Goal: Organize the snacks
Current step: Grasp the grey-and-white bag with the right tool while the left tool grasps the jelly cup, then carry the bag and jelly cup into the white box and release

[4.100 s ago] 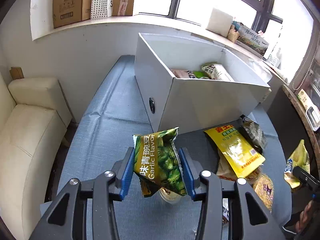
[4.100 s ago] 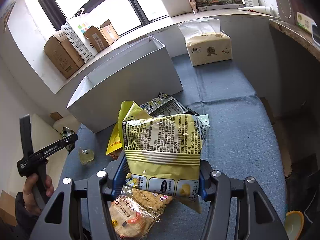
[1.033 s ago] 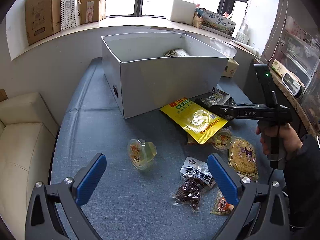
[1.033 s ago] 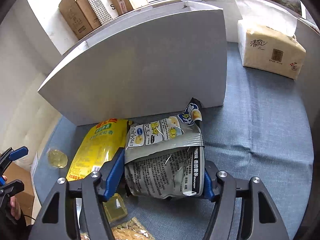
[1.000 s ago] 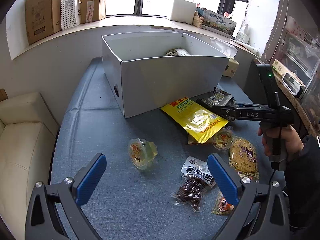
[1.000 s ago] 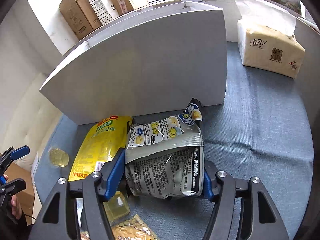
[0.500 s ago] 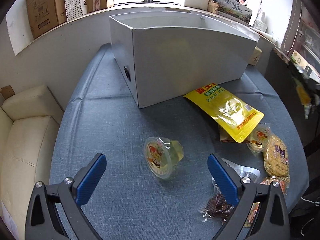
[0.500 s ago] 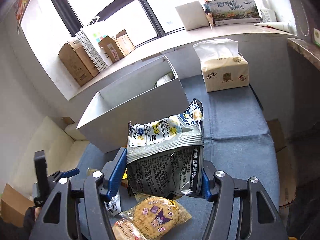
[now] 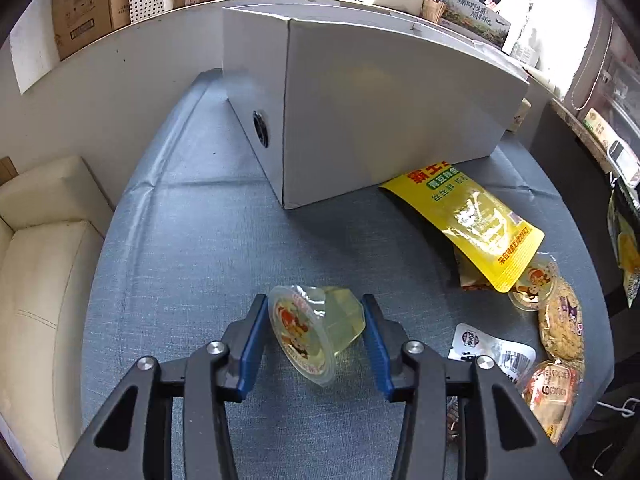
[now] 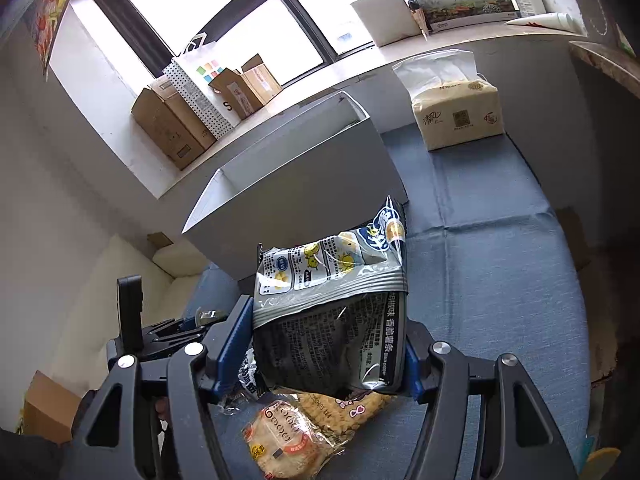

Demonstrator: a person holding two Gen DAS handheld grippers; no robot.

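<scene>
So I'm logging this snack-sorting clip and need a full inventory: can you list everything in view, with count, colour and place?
storage box: 1, white, back of the blue-grey table.
jelly cup: 1, clear yellowish, between the left gripper's pads.
second jelly cup: 1, clear, under the yellow pouch's corner.
yellow pouch: 1, yellow, leaning at the box's front.
cracker packs: 2, tan and orange, table's right edge.
black-and-white packet: 1, beside the crackers.
chip bag: 1, grey and black, held off the table.
tissue pack: 1, beige, right of the box.
cardboard boxes: several, brown, windowsill.
sofa: 1, cream, left.
left gripper: shut on the jelly cup.
right gripper: shut on the chip bag.
</scene>
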